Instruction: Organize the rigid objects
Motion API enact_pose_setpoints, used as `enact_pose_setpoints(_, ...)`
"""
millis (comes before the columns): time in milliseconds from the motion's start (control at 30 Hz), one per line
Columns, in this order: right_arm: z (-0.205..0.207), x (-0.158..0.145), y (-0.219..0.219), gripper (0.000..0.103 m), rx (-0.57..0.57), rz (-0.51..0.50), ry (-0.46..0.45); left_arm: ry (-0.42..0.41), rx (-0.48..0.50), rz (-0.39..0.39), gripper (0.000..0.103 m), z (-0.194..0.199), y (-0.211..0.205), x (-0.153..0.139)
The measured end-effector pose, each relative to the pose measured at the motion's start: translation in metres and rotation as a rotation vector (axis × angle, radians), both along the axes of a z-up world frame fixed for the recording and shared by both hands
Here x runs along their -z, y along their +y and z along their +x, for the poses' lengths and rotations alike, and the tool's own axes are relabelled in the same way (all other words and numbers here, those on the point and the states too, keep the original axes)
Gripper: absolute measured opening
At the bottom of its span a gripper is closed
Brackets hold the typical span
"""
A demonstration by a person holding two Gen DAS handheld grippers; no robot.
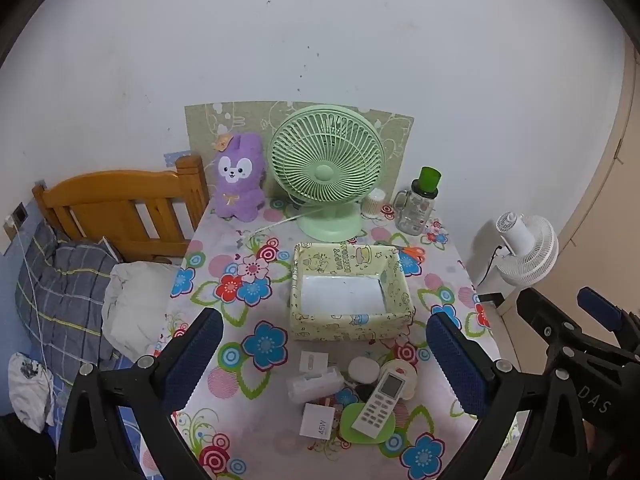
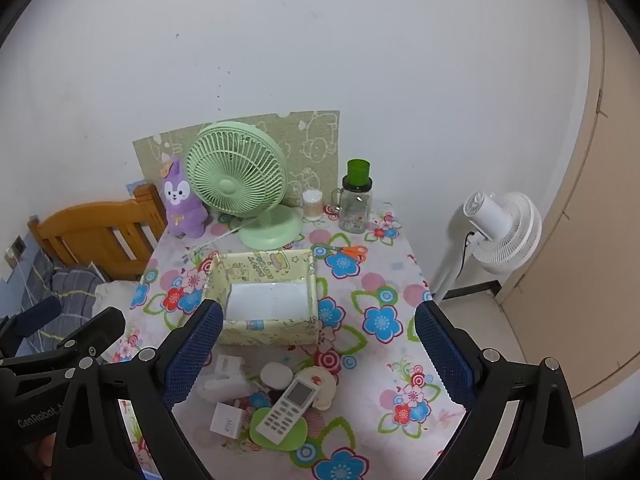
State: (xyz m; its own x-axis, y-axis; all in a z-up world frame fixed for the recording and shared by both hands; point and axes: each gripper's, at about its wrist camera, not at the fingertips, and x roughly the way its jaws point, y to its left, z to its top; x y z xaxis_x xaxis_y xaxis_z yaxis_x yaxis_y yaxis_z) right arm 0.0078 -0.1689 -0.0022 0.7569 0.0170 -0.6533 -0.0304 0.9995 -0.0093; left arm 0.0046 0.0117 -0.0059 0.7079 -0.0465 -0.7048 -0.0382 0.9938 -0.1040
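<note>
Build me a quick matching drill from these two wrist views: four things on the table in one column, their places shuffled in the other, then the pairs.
Things:
1. remote control
2. scissors
3. purple plush
4. yellow box

Places:
A. back left corner, beside the green fan
B. mid-table, open and empty
C. lying across the green dish in the near pile
D. flat behind the box

Pairs: 1-C, 2-D, 3-A, 4-B
</note>
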Motion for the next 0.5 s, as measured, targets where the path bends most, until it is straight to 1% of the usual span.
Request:
enact_pose_setpoints(100,0.0038,0.0001,-0.0065,0.098,-0.001,0.006,0.003,-0.007,-0.005,0.013,0.102,0.0013,-0.0004,-0.0002)
enact_pose_setpoints(400,0.0021,0.0033,-0.0058,0.098,0.002,0.016,0.003,-0.027,-0.018,0.052,0.102,-0.002,-0.0005,-0.0045)
enact_pose_setpoints(500,0.0023,0.0035,-0.0053,0.098,0.003,0.016,0.002,-0.026,-0.019,0.046,0.102,-0.0025,0.0007,-0.0044)
